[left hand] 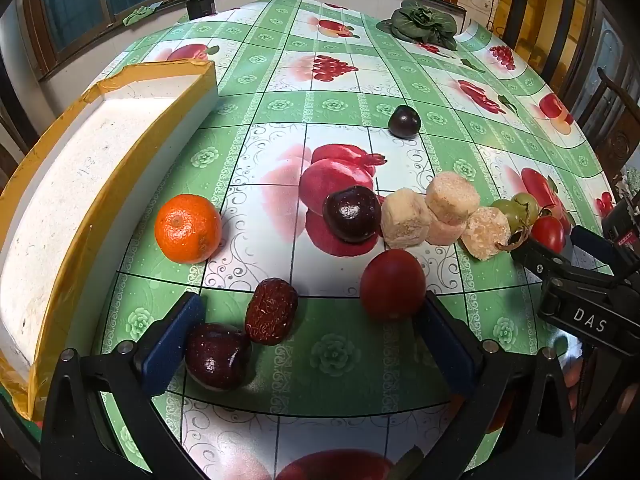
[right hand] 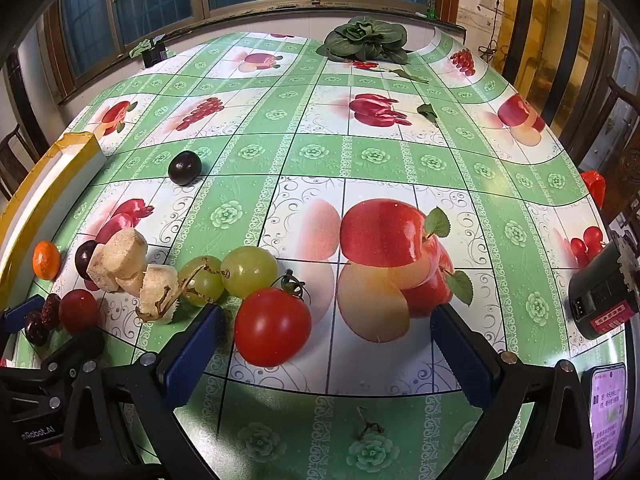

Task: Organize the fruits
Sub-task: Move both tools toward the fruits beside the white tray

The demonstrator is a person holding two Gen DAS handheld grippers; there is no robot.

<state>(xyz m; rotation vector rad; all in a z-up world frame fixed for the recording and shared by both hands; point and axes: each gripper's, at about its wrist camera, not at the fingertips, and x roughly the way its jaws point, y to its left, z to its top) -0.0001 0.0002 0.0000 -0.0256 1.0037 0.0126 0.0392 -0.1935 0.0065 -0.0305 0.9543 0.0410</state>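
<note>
My left gripper hangs open over the front of the table. Between its blue pads lie a dark cherry, a wrinkled red date and a red tomato; none is gripped. Beyond them sit a mandarin, a dark plum, beige chunks and green grapes. A second plum lies farther back. My right gripper is open too, with a cherry tomato close to its left pad and untouched. The grapes lie just behind that tomato.
A white foam box with yellow-taped rims stands along the left. Leafy greens lie at the far edge. A black and red battery pack and a lit phone sit at the right. A bare grape stem lies near the front.
</note>
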